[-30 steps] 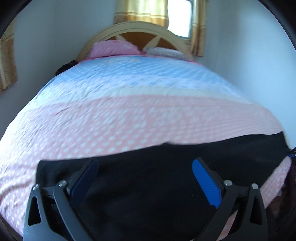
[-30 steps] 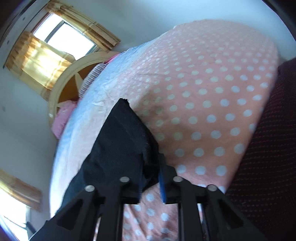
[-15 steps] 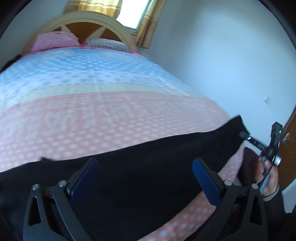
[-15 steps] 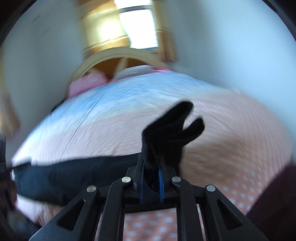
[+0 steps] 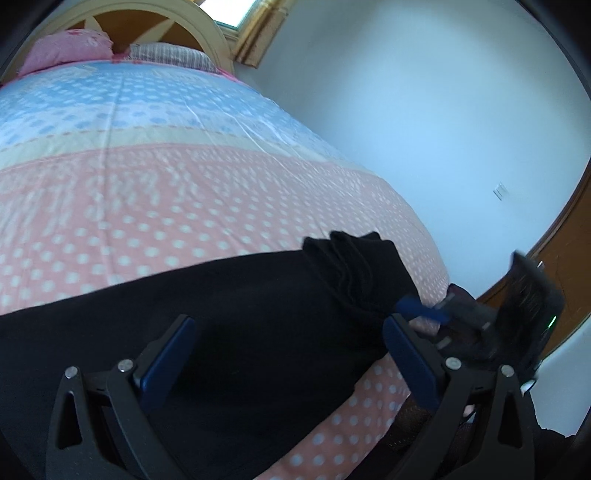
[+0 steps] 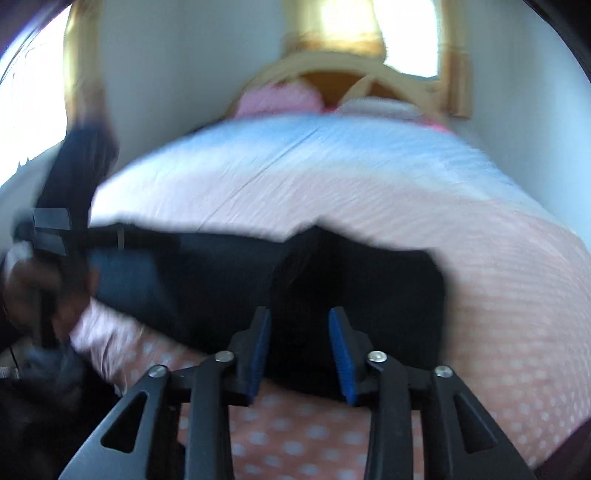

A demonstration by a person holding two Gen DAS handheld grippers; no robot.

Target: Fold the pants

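Along the foot edge of the dotted pink-and-blue bedspread (image 5: 184, 206), black fabric pants (image 5: 258, 314) lie stretched, one end bunched; left gripper (image 5: 288, 354) and right gripper (image 6: 300, 350) both spread, empty.

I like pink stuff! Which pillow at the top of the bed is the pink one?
The pink pillow is the one nearer the left side of the headboard in the left wrist view. The other pillow, beside it on the right, is pale with thin stripes.

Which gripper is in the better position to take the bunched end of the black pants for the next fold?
Probably the right gripper: open, with the bunched end of the black pants directly ahead. The left gripper, also open, faces the flat middle.
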